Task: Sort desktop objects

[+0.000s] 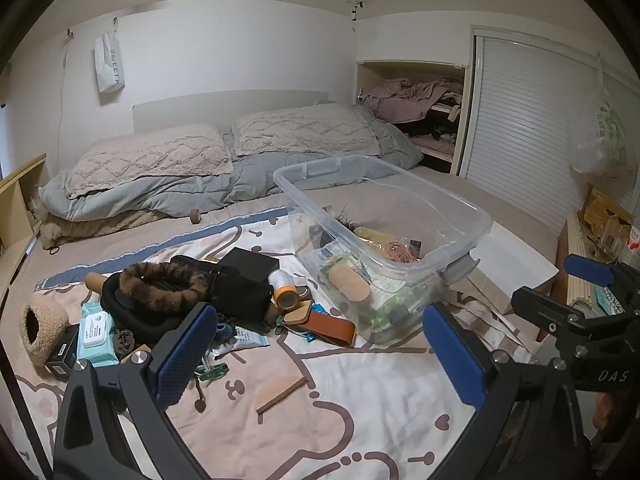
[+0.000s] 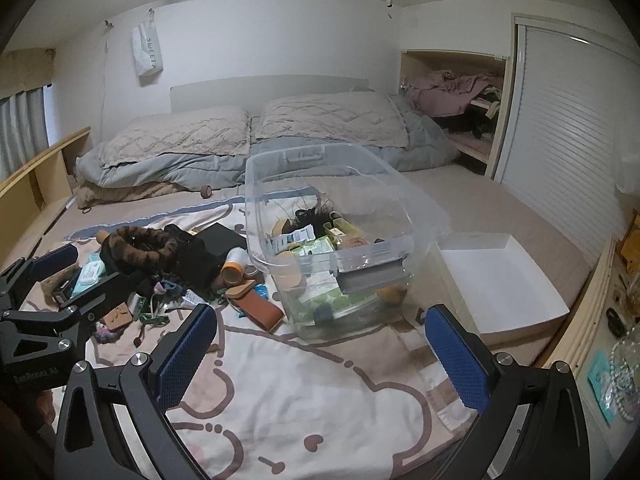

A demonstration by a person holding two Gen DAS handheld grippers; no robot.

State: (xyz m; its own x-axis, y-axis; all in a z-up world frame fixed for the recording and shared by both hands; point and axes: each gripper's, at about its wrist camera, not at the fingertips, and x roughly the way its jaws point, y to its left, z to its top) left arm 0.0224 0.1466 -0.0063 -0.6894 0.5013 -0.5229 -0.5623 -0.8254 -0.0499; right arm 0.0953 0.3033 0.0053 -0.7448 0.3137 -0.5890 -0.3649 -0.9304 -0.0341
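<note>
While clutter (image 1: pixel 192 292) crowds its left, clear bin (image 1: pixel 384 216) flanks white tray (image 2: pixel 500 276).

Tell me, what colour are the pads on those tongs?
Blue, with a fine mesh texture on the pads; the left wrist view shows it best.

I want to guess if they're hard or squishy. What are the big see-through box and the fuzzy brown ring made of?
The see-through box looks like hard, glossy clear plastic: its contents show through the walls. The fuzzy brown ring looks like soft fur, probably fake, with dark stripes and a shaggy surface.
</note>
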